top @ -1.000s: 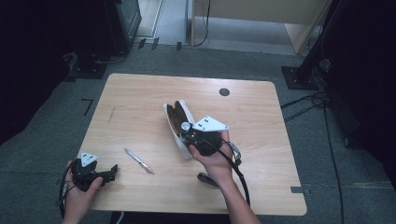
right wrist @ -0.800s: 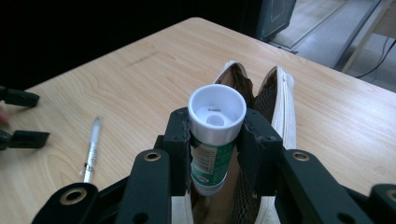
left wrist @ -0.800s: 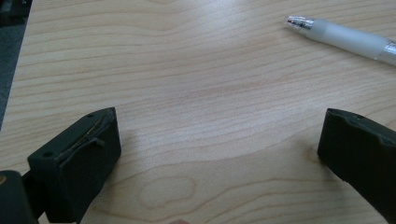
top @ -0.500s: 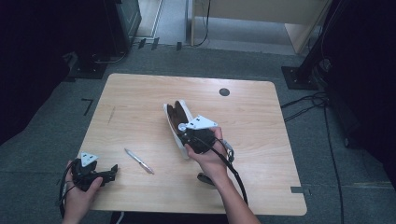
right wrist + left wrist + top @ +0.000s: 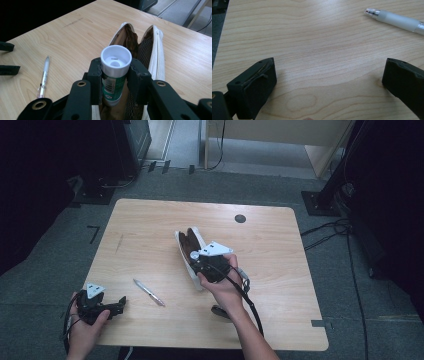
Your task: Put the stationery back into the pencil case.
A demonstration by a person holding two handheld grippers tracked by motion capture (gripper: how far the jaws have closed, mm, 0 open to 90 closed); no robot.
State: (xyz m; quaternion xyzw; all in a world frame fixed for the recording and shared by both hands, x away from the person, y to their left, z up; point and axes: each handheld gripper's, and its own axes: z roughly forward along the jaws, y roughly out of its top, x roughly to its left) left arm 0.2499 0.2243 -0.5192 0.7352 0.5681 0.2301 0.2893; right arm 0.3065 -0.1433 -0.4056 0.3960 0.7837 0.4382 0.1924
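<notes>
A white pencil case (image 5: 186, 240) lies unzipped near the table's middle, showing a brown lining and mesh pocket (image 5: 157, 50). My right gripper (image 5: 200, 262) hovers over its near end, shut on a glue stick (image 5: 115, 72) with a white cap and green label, held upright between the jaws (image 5: 116, 67). The stick's lower end hangs at the case's mouth. My left gripper (image 5: 120, 304) rests at the near left corner, jaws wide open with bare wood between them (image 5: 329, 82). A clear pen (image 5: 149, 292) lies just beyond it (image 5: 397, 21).
The wooden table (image 5: 280, 270) has a round black grommet (image 5: 240, 218) near its far edge. A small dark object (image 5: 220, 311) lies under my right forearm. Dark equipment and cables stand on the grey floor around the table.
My right gripper has shifted slightly left with the glue stick, over the open case. The left gripper and pen have not moved.
</notes>
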